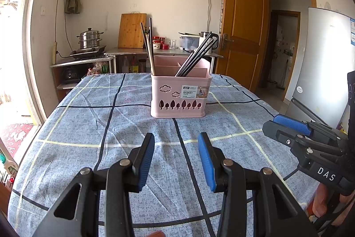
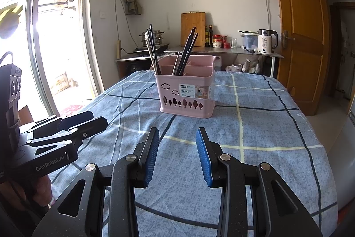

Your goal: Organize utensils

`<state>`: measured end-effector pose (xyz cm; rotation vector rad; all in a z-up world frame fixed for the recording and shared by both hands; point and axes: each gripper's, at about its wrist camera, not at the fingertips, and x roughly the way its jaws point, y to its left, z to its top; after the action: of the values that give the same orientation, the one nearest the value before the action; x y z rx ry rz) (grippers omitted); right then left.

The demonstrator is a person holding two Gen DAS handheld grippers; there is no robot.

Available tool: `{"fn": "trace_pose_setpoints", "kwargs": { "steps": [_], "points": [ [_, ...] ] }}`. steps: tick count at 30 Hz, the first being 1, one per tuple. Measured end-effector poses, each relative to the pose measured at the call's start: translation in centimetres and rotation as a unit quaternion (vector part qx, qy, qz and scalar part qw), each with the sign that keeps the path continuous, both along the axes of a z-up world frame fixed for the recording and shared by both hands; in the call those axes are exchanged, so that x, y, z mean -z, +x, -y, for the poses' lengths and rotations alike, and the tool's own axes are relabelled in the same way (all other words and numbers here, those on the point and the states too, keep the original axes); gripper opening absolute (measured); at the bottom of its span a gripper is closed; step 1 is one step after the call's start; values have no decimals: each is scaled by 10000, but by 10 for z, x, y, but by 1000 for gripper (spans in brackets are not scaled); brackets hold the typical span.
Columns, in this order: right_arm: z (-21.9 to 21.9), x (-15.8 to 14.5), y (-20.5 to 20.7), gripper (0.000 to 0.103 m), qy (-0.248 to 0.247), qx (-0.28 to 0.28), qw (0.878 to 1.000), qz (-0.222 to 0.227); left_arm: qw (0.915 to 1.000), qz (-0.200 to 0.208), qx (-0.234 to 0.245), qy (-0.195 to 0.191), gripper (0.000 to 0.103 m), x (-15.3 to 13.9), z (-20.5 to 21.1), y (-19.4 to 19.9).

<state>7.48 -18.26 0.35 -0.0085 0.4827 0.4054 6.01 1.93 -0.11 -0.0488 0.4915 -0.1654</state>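
A pink utensil basket (image 1: 179, 94) with several compartments stands upright on the blue checked tablecloth (image 1: 88, 126); it also shows in the right wrist view (image 2: 186, 92). Dark chopsticks (image 1: 195, 57) lean in its right compartment, and dark and pale chopsticks (image 1: 149, 48) stand in the left one. My left gripper (image 1: 176, 141) is open and empty, above the cloth in front of the basket. My right gripper (image 2: 177, 134) is open and empty, also short of the basket. Each gripper shows in the other's view: the right one (image 1: 286, 126), the left one (image 2: 84, 121).
A metal counter (image 2: 221, 51) behind the table holds a cutting board (image 2: 193, 29), a kettle (image 2: 266, 41), jars and a steamer pot (image 1: 89, 39). A wooden door (image 2: 304, 37) stands right, a fridge (image 1: 326, 63) far right, a bright doorway left.
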Motion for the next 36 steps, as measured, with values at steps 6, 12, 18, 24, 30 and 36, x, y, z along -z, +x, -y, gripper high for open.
{"fn": "trace_pose_setpoints", "kwargs": {
  "steps": [6, 12, 18, 24, 30, 36],
  "points": [
    [-1, 0, -2, 36, 8, -10, 10000, -4, 10000, 7, 6, 9, 43, 1, 0, -1],
    [-1, 0, -2, 36, 4, -8, 10000, 0, 10000, 33, -12, 26, 43, 0, 0, -3],
    [-1, -1, -3, 36, 1, -12, 10000, -7, 10000, 31, -20, 57, 43, 0, 2, -2],
    [-1, -1, -3, 36, 1, -10, 10000, -7, 10000, 27, -16, 55, 43, 0, 2, -2],
    [-1, -1, -3, 36, 0, -6, 10000, -2, 10000, 24, -11, 59, 43, 0, 2, -3],
    [-1, -2, -4, 36, 0, 1, 10000, -13, 10000, 26, -25, 54, 43, 1, 3, -3]
  ]
}}
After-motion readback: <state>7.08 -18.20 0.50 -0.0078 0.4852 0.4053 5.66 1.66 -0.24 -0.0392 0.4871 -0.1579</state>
